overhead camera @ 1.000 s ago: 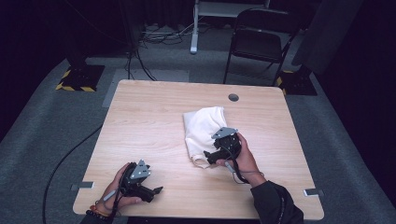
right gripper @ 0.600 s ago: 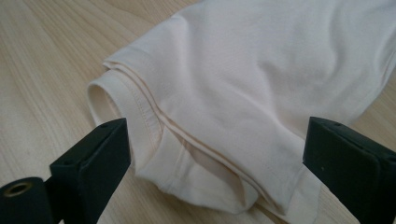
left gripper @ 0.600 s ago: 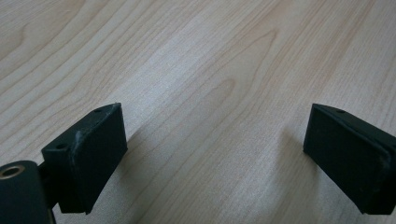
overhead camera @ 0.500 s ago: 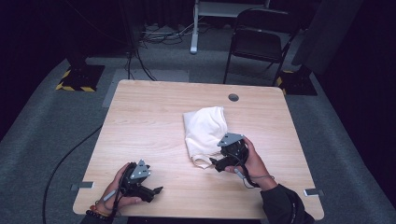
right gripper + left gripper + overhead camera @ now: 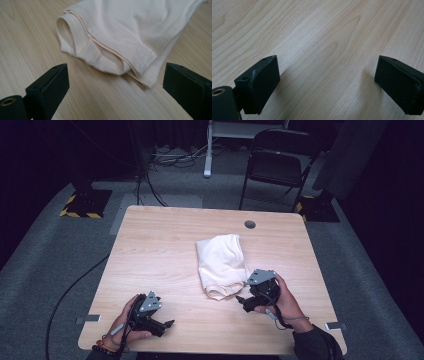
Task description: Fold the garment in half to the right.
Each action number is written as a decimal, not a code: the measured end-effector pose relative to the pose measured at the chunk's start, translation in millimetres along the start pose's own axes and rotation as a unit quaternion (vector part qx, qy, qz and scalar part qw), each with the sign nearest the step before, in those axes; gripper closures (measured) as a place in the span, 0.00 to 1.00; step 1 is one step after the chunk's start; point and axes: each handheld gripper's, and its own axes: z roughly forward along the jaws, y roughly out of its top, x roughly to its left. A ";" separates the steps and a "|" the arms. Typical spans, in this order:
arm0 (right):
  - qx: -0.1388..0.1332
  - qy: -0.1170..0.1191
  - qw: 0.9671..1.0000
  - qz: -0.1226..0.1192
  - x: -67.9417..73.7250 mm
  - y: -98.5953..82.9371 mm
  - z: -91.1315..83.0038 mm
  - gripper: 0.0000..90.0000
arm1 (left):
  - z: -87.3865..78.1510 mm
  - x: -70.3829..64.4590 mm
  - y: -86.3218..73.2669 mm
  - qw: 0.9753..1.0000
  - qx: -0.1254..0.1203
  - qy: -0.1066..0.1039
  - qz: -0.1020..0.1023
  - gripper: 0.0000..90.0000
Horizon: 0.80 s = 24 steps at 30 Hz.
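Dark surroundings frame the wooden table (image 5: pixel 165 245), where the folded cream garment (image 5: pixel 130 32) lies just ahead of the right gripper (image 5: pixel 116 87), jaws spread wide; only its top layer could be caught.

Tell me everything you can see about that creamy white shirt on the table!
The shirt is a cream, soft-looking knit garment, folded into a rough rectangle with layered edges. It lies flat on the wooden table, right of the middle. The right gripper view shows a ribbed, stitched opening, probably the collar, at the folded end nearest the right gripper, along with neat hems and a few gentle wrinkles. That gripper sits just short of the shirt, jaws wide apart, not touching it. Only the table touches the shirt.
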 end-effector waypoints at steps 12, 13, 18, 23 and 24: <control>0.018 -0.002 1.000 -0.009 -1.4 -40.6 -26.2 0.04 | -0.2 0.1 -0.1 1.000 0.001 0.002 -0.002 0.07; 0.018 -0.006 1.000 -0.008 -1.6 -43.6 -27.8 0.04 | -0.2 0.1 -0.1 1.000 0.001 0.002 -0.002 0.07; 0.016 -0.008 1.000 0.009 -3.2 -55.8 -33.6 0.03 | -0.2 0.1 -0.1 1.000 0.001 0.002 -0.002 0.07; 0.005 -0.015 1.000 0.006 -3.2 -72.2 -40.2 0.03 | -0.2 0.1 -0.1 1.000 0.001 0.002 -0.002 0.07; 0.005 -0.014 1.000 0.006 -3.3 -74.4 -40.9 0.03 | -0.2 0.1 -0.1 1.000 0.001 0.002 -0.002 0.07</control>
